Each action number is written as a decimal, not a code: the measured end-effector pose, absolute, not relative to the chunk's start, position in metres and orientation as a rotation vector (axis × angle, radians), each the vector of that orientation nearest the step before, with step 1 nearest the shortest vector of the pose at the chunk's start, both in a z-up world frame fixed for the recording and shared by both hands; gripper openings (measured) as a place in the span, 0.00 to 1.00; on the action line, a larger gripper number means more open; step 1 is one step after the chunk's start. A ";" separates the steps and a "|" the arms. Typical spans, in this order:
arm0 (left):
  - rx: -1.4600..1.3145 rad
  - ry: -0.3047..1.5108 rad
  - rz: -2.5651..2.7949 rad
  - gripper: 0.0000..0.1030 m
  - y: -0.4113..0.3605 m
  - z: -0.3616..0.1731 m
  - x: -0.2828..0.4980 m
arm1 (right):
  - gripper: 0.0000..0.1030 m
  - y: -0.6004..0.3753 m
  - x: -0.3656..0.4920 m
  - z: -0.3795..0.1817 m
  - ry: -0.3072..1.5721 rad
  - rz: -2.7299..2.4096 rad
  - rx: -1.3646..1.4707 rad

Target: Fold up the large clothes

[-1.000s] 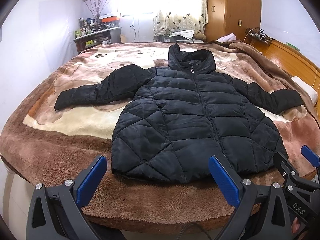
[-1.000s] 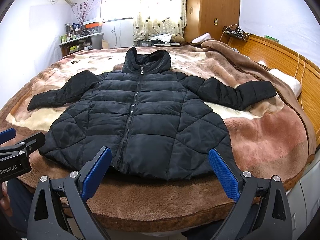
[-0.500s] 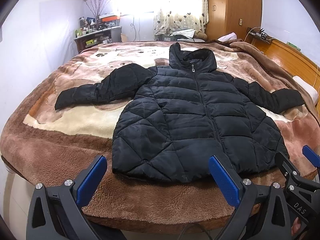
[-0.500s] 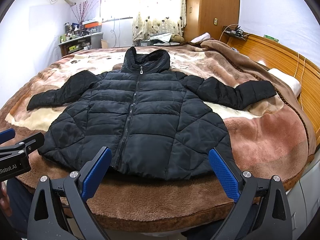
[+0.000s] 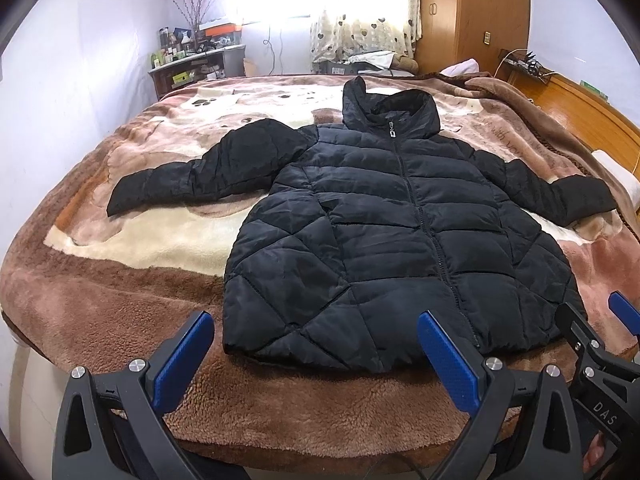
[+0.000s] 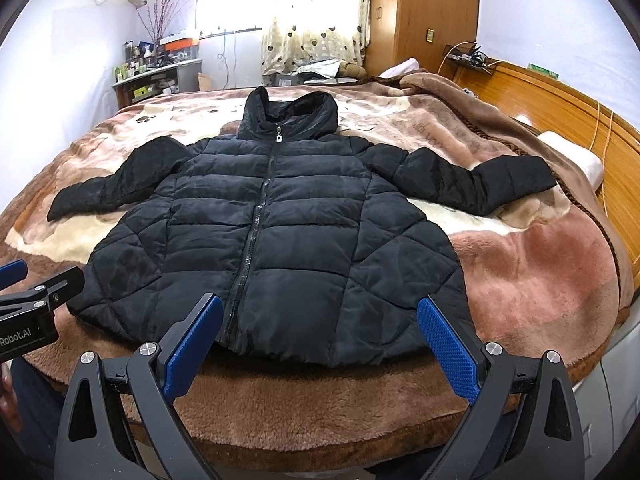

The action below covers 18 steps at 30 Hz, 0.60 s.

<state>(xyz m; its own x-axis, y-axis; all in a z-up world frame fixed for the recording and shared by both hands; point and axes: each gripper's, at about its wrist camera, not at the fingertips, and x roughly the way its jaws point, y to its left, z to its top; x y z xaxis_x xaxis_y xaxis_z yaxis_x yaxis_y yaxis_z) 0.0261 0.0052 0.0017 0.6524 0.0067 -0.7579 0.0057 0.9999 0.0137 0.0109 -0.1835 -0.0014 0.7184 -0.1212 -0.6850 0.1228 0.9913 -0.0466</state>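
A black quilted hooded jacket [image 5: 384, 240] [image 6: 276, 240] lies face up and zipped on the bed, both sleeves spread out sideways and its hem toward me. My left gripper [image 5: 316, 344] hangs open just short of the hem's left half, holding nothing. My right gripper [image 6: 320, 332] is open too, in front of the hem's right half, apart from the cloth. Each gripper shows at the edge of the other's view: the right gripper [image 5: 608, 344] and the left gripper [image 6: 36, 296].
A brown and cream plush blanket [image 5: 132, 288] [image 6: 532, 264] covers the bed. A wooden headboard [image 6: 576, 116] and white pillow [image 6: 576, 160] lie to the right. A cluttered desk [image 5: 196, 64], curtained window and wooden wardrobe [image 6: 424, 16] stand at the far wall.
Both views have crept slightly toward the jacket; the jacket has not moved and both grippers stay open.
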 end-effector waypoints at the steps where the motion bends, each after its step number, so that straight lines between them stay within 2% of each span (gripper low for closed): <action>1: 0.016 0.864 0.002 1.00 0.007 0.000 0.029 | 0.95 -0.183 0.013 -0.001 0.758 -0.135 0.001; 10: -0.080 0.858 0.036 1.00 0.056 -0.006 0.084 | 0.95 -0.178 0.055 0.003 0.755 -0.120 -0.010; 18: -0.267 0.878 0.233 1.00 0.177 -0.028 0.182 | 0.95 -0.156 0.118 0.002 0.748 -0.084 -0.046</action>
